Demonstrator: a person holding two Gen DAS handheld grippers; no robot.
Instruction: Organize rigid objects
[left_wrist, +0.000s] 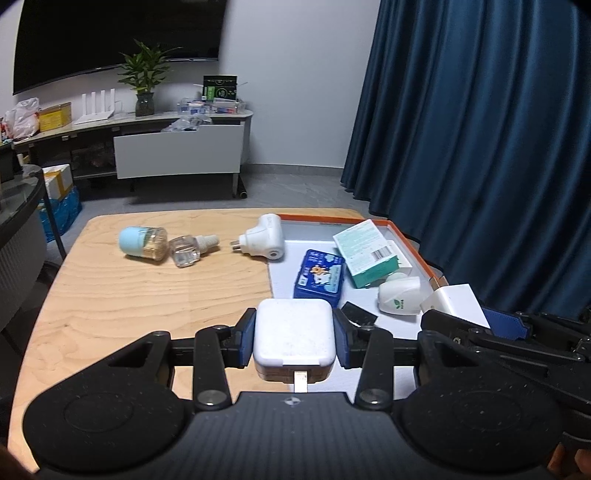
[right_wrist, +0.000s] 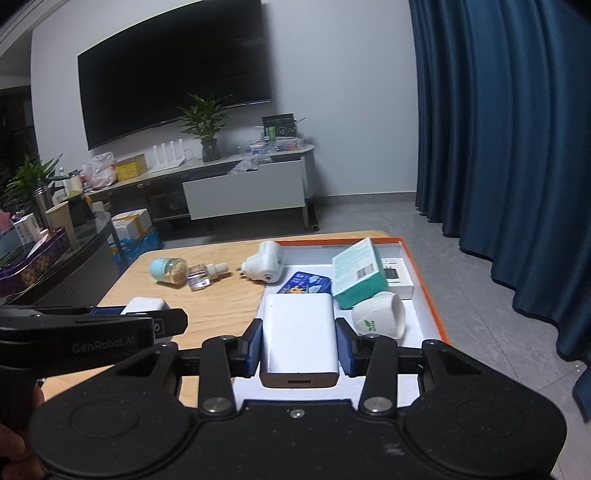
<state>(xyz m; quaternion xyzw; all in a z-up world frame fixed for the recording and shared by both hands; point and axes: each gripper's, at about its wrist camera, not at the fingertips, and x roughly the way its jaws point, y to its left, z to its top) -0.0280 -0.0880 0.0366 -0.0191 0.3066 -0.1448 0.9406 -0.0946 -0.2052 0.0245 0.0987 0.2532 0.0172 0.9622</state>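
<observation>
Carrying a white charger (left_wrist: 294, 332) in your left hand-held gripper (left_wrist: 294, 334) and a white power brick (right_wrist: 299, 334) in your right hand-held gripper (right_wrist: 300, 341), both pinching tight, you are risking collisions over the crowded tray (right_wrist: 428, 280) ahead.

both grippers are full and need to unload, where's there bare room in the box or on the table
Box: bare white floor in the far left corner, between the far wall and the blue tin, and along the near edge. The right side is crowded with the teal carton and the white cup. Table: the near left wood is bare, in front of the toothpick jar.
</observation>
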